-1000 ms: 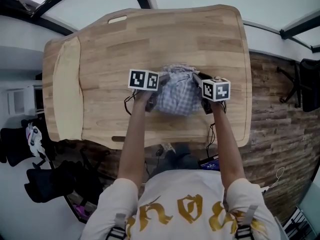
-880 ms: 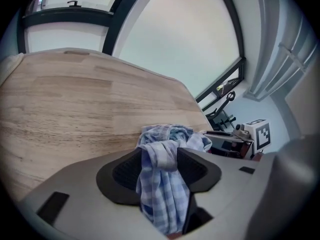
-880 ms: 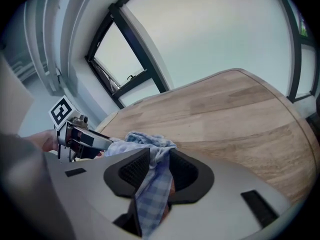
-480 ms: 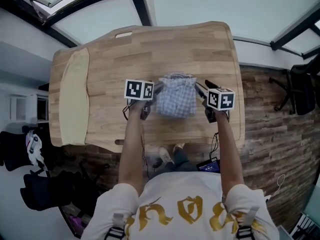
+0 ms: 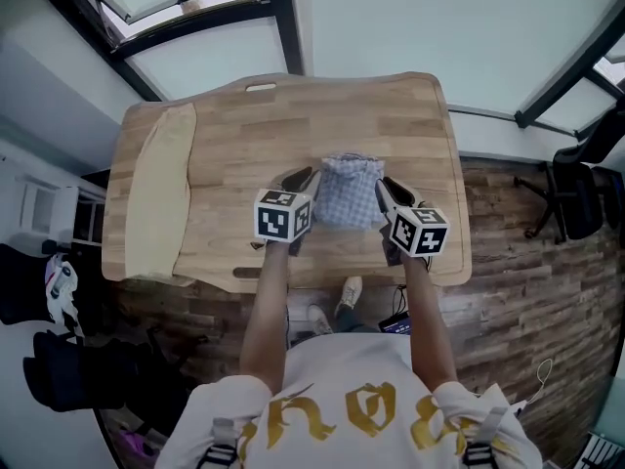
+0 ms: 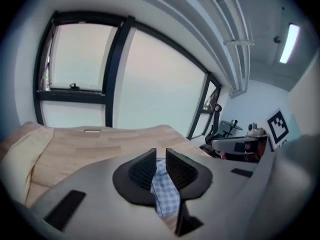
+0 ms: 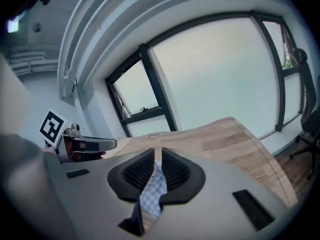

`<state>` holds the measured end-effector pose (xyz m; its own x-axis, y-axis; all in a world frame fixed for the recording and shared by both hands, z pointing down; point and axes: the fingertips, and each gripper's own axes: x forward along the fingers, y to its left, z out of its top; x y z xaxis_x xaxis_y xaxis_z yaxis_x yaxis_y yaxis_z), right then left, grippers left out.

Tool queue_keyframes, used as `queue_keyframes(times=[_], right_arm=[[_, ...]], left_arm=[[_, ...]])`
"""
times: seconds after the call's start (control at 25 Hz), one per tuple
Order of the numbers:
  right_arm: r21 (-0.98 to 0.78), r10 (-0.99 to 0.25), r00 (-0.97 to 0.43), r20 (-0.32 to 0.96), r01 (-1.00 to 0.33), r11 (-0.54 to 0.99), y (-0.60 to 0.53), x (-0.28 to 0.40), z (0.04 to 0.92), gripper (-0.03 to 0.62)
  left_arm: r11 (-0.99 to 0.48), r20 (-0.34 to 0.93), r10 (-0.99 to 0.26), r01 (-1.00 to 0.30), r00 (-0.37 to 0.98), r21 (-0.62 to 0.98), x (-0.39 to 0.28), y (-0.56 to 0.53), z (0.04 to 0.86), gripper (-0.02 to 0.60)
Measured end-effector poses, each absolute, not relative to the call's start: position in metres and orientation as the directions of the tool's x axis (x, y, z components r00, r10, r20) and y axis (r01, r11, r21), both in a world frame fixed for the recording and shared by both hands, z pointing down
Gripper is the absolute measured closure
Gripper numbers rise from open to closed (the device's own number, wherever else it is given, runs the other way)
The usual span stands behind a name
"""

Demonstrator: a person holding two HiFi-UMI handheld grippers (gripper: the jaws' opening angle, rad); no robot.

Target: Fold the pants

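Head view has the checked pants (image 5: pixel 350 191) bunched over the near half of the counter (image 5: pixel 225 135), with your left gripper (image 5: pixel 297 180) and right gripper (image 5: pixel 384 188) at either side. Both sets of jaws have just been closing and are clenched on a thin strip of the cloth (each gripper view shows it pinched). Those bites look shallow, so a brisk pull could slip an edge free, and a pinch through several layers would lift a clump, not a flat panel.
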<state>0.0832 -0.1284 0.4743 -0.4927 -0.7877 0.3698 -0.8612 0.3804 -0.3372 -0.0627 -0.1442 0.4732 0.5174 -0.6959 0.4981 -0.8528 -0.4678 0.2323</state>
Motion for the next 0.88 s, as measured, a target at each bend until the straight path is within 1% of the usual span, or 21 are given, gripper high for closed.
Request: queue_keyframes(times=[0.04,0.12,0.2,0.36,0.48,0.68,0.88], right_arm=[[-0.3,-0.807,-0.474,0.353,-0.874,0.382,-0.122,0.082,0.465,0.551],[-0.224,-0.84,-0.438,0.32,-0.897,0.382,-0.11,0.079,0.448,0.568],[-0.186,-0.86,-0.414,0.297,-0.909,0.373,-0.099,0.077,0.437,0.569],[-0.22,-0.876,-0.39,0.283,-0.916,0.336,-0.091,0.077,0.429,0.571],[-0.145,-0.889,-0.365,0.277,-0.93,0.337,-0.095,0.08,0.418,0.571],[-0.078,-0.92,-0.345,0.188,-0.939,0.336,-0.091,0.08,0.385,0.571],[-0.081,-0.932,-0.327,0.158,-0.945,0.318,-0.085,0.086,0.386,0.571]], left_arm=[[-0.46,0.464,-0.724,-0.859,0.509,0.225,-0.065,-0.139,0.464,0.507],[-0.456,0.42,-0.753,-0.861,0.507,0.223,-0.067,-0.128,0.449,0.518],[-0.466,0.397,-0.758,-0.856,0.517,0.224,-0.066,-0.118,0.439,0.525],[-0.467,0.359,-0.782,-0.861,0.509,0.202,-0.068,-0.108,0.426,0.532],[-0.472,0.33,-0.802,-0.867,0.497,0.16,-0.069,-0.105,0.416,0.534],[-0.469,0.273,-0.827,-0.871,0.492,0.149,-0.076,-0.104,0.396,0.535],[-0.472,0.214,-0.849,-0.875,0.483,0.103,-0.081,-0.106,0.377,0.537]])
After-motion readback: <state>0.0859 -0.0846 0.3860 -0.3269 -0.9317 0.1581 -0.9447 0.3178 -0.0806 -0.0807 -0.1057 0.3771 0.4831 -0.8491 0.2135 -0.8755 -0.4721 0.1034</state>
